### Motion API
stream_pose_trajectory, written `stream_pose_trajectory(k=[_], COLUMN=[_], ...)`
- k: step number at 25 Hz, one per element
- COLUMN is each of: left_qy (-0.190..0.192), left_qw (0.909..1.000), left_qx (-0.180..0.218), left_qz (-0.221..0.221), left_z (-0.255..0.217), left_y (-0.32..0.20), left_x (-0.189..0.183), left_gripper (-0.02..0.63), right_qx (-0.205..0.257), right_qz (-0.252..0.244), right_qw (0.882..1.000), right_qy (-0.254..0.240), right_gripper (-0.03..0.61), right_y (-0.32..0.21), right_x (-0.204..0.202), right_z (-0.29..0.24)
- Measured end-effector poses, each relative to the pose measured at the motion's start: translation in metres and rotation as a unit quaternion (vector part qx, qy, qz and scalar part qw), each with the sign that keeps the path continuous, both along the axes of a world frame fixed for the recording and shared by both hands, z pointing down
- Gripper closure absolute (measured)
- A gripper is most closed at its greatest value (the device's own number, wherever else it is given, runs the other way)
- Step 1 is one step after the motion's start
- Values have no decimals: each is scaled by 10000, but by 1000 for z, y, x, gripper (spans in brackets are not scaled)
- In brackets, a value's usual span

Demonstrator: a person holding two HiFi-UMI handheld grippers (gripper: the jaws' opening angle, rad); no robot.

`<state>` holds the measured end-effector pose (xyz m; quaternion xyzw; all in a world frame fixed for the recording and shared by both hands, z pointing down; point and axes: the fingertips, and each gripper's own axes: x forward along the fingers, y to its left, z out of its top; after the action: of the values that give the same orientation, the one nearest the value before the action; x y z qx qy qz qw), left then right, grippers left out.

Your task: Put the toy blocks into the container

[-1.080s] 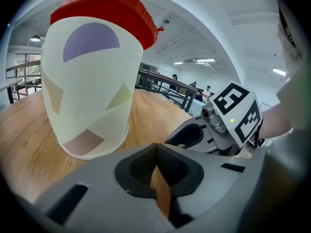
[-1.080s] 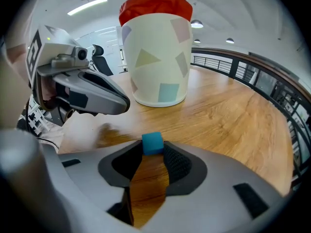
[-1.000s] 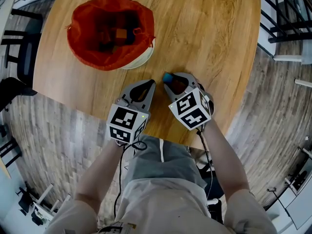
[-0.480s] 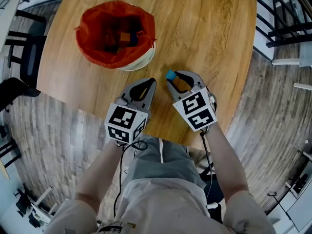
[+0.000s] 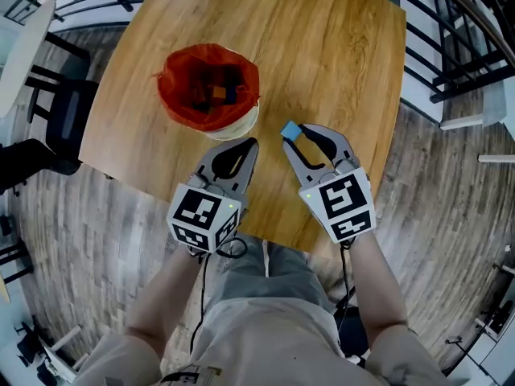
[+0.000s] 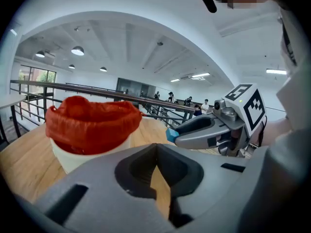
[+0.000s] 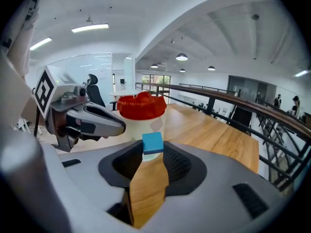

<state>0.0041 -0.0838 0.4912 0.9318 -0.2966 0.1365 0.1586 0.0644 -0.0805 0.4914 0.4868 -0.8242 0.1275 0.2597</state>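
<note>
The blue block (image 5: pixel 290 129) is being pinched at the very tips of the right gripper (image 7: pixel 152 152), its jaws clenched on the block's sides, and it is being held clear of the wooden table (image 5: pixel 346 71). Beside it, the left gripper (image 5: pixel 250 144) is being kept closed with nothing between its jaws. Ahead and to the left, the container (image 5: pixel 242 125), a white tub lined with a red bag, is standing on the table, well apart from the held block, and several blocks are already lying inside it. The step in hand is judged to be the carry of this block to the tub. For the next move, the right gripper is to be brought over the red rim and above the opening before the jaws are parted, so that the block drops inside instead of catching the loose bag edge.
</note>
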Motion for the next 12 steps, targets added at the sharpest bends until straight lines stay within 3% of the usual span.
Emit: stream_pose_trajectory(k=[12], left_qy=[594], left_qw=[9935], left_qx=[964], left_qz=[-137], left_z=[-151], left_y=[-8], left_x=[-20], left_gripper=[603], right_qx=[1284], right_qz=[-90], right_qw=[9916], right_qy=[-136], right_gripper=[439], right_y=[4], right_x=[-9], right_z=[-157])
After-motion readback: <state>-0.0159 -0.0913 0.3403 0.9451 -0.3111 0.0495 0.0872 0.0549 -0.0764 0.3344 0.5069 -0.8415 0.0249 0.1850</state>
